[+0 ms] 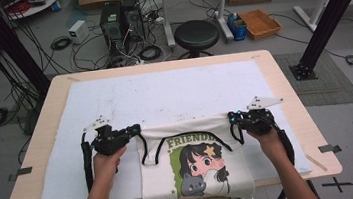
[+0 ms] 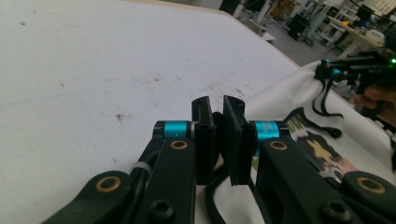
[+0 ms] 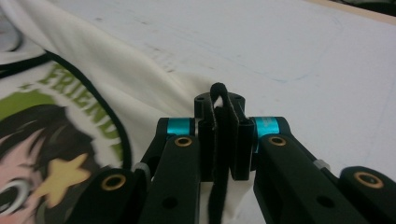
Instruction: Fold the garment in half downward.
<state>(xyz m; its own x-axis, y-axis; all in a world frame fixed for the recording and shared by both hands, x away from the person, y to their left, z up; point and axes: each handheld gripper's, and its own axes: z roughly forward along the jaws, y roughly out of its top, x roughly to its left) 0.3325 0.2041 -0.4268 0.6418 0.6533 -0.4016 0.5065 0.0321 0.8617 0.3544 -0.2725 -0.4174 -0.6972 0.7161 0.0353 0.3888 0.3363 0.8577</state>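
A white cloth bag point(image 1: 198, 177) with a cartoon girl, green lettering and black straps lies at the table's front middle, its lower part hanging over the edge. My left gripper point(image 1: 135, 131) is at the bag's top left corner, shut on a black strap point(image 2: 211, 198) beside the white cloth point(image 2: 280, 93); its jaws point(image 2: 218, 105) nearly meet. My right gripper point(image 1: 232, 118) is at the top right corner. In the right gripper view the jaws point(image 3: 219, 100) pinch a loop of black strap point(image 3: 218, 91), with the printed cloth point(image 3: 93, 70) to the left.
A white mat point(image 1: 163, 91) covers most of the wooden table point(image 1: 41, 120). Beyond the far edge stand a black stool point(image 1: 196, 34), computer cases and tangled cables on the floor. Black frame posts rise at both sides. The right gripper point(image 2: 327, 72) is far off in the left gripper view.
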